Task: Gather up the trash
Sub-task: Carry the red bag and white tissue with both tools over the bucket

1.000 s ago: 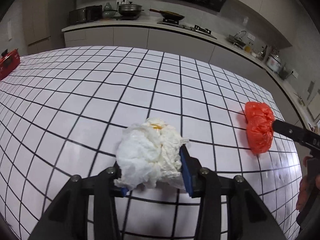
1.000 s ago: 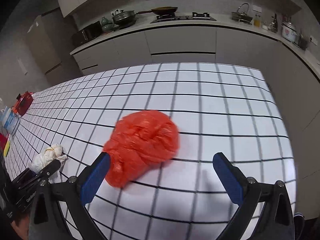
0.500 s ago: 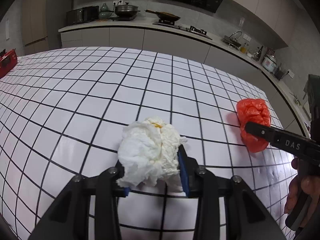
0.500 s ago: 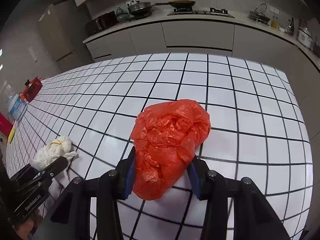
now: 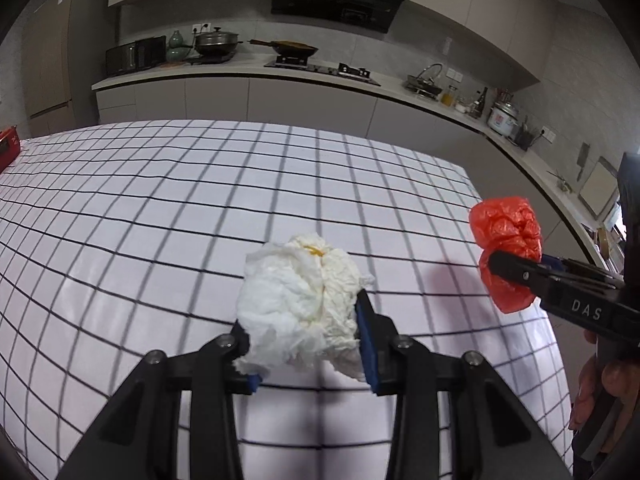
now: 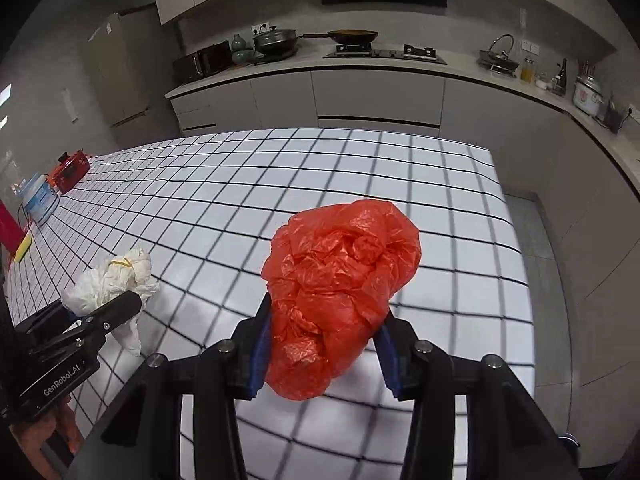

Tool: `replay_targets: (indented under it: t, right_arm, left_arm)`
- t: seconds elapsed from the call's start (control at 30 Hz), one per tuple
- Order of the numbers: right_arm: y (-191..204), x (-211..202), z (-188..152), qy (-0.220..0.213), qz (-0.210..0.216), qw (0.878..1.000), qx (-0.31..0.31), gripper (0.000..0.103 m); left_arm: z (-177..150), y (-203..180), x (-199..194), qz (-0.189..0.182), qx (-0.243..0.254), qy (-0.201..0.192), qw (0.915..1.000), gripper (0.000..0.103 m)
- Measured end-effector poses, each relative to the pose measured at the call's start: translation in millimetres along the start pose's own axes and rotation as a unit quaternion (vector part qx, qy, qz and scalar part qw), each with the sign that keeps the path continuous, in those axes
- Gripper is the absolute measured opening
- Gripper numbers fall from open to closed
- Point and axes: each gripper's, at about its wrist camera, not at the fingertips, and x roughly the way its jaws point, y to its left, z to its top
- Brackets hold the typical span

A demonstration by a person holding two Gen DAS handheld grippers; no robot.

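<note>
A crumpled wad of white tissue (image 5: 300, 300), with a small yellow spot near its top, sits clamped between the blue pads of the left claw (image 5: 306, 344), lifted just above the checked tabletop (image 5: 200, 200). The same wad shows in the right wrist view (image 6: 112, 280), low on the left, gripped by the left claw's black fingers, a loose flap of paper hanging beneath them

A bunched red plastic bag (image 6: 340, 292) is pinched in the right claw (image 6: 324, 354), its blue pads pressing into the lower half while the upper part bulges out above them. In the left wrist view the red bag (image 5: 506, 252) appears at the right edge, held clear of the tabletop, with the person's hand (image 5: 600, 392) on the handle below

The tabletop is white with a black grid. At its far left end stand a red appliance (image 6: 70, 170), a round white container (image 6: 38, 204) and a yellow sponge (image 6: 23, 249). Beyond runs a kitchen counter (image 6: 360, 68) carrying a lidded pot (image 6: 276, 42), a wok on the hob (image 6: 352, 36) and a rice cooker (image 6: 587, 96)
</note>
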Motion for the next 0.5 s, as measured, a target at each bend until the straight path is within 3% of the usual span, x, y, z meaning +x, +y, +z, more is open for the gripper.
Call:
replay_targets:
  t: [0.23, 0.5]
  right_arm:
    - [-48, -46, -36, -0.010, -0.003, 1.000, 0.007, 0.048]
    - [-137, -105, -84, -0.021, -0.002, 1.000, 0.014, 0.048]
  left_arm:
    - [-24, -64, -10, -0.004, 0.018, 0.002, 0.9998, 0.039]
    - [-55, -149, -21, -0.002, 0.028, -0.002, 0.9996, 0.039]
